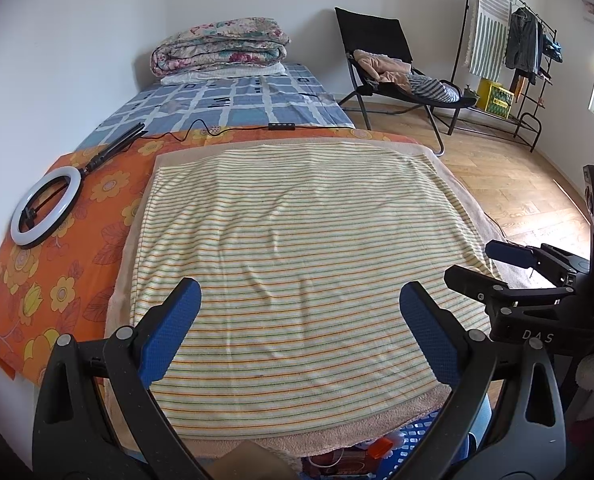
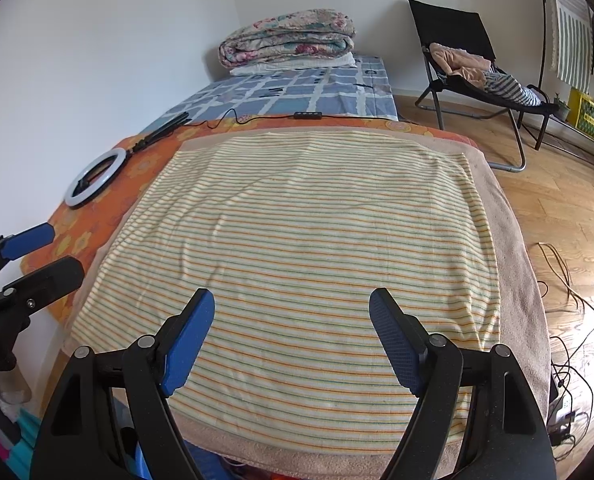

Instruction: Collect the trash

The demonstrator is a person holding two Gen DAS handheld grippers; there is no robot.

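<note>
You are holding both grippers with jaws spread wide and nothing between them: the left gripper (image 1: 300, 298) and the right gripper (image 2: 291, 308) are hovering over the green-and-orange striped cream towel (image 1: 297, 240) spread across the bed. No trash is showing on the towel. You are judged to be at the search step, with nothing collected. A blue perforated plastic basket (image 1: 417, 436) is showing below the near towel edge; its contents are unclear. Next, locate a piece of trash before closing either gripper.

"DAS" on right gripper (image 1: 501, 268) body
</note>
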